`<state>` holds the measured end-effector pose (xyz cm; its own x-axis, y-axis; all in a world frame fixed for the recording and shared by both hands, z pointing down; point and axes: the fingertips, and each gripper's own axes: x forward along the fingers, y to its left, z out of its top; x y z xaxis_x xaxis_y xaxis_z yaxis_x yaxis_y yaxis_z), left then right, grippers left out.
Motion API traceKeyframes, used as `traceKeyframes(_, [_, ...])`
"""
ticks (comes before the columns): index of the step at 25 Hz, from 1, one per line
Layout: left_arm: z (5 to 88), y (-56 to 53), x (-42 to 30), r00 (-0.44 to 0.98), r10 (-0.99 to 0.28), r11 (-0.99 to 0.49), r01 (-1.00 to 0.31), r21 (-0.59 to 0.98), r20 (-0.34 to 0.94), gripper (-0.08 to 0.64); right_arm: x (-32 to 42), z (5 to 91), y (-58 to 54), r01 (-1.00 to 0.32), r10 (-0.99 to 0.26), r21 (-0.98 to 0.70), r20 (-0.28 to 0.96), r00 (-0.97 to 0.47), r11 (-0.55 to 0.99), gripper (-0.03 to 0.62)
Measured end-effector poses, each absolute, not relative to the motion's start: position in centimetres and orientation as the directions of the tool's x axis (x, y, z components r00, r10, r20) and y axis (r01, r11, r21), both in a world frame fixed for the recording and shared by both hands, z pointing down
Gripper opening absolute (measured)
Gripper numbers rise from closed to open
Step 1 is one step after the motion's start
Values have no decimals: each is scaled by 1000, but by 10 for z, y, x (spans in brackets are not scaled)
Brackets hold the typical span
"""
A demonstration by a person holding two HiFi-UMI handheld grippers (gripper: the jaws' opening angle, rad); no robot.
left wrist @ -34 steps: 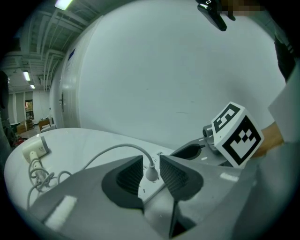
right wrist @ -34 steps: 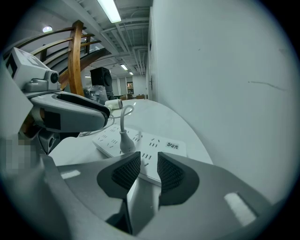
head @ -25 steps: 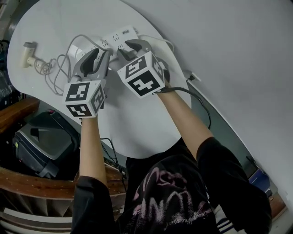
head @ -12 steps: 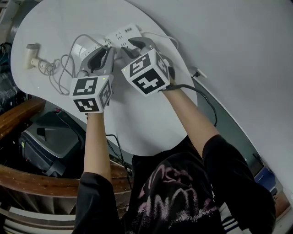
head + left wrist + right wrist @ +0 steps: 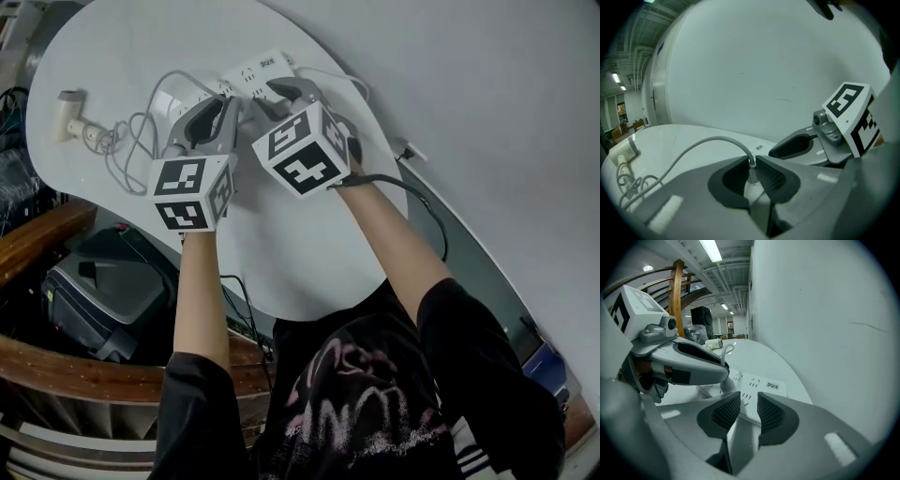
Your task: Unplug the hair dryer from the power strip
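The white power strip (image 5: 251, 73) lies at the far side of the round white table (image 5: 281, 253). My left gripper (image 5: 222, 101) is shut on a white plug (image 5: 751, 183) seated in the strip. The plug's grey cable (image 5: 705, 143) rises from between the pads and loops left to the cream hair dryer (image 5: 67, 108), which lies at the table's left edge (image 5: 626, 152). My right gripper (image 5: 274, 94) sits just right of the left one. Its pads stand a narrow gap apart, closed on the near edge of the power strip (image 5: 757, 383).
The slack cable (image 5: 122, 150) lies in coils between the hair dryer and the strip. A white wall runs behind and to the right of the table. A dark cable (image 5: 412, 202) hangs off the table's right rim. A black device (image 5: 98, 291) sits below at left.
Both grippers stay at the power strip. The left gripper has edged a little nearer the right one, and the head view has shifted slightly.
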<state>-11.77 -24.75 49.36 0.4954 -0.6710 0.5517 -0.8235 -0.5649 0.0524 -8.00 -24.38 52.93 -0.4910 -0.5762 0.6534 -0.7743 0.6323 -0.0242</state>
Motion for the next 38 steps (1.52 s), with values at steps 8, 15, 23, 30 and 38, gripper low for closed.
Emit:
traceKeyframes(8, [494, -247, -119, 499, -671, -568, -822, 53, 549, 48, -81, 531, -244, -773, -571, -26, 658, -491, 634, 121])
traceKeyframes(15, [494, -247, -119, 503, -668, -570, -820, 58, 549, 48, -82, 531, -245, -773, -570, -28, 659, -491, 634, 123])
traceKeyframes(23, [461, -260, -123, 522, -724, -545, -834, 91, 451, 46, -81, 531, -246, -773, -573, -28, 655, -493, 633, 123])
traceKeyframes(30, [447, -264, -133, 507, -741, -533, -843, 73, 441, 48, -83, 531, -247, -773, -566, -35, 660, -495, 634, 121])
traceKeyframes(38, [443, -263, -138, 493, -757, -520, -852, 62, 429, 48, -82, 532, -247, -771, -564, -34, 662, -495, 636, 121])
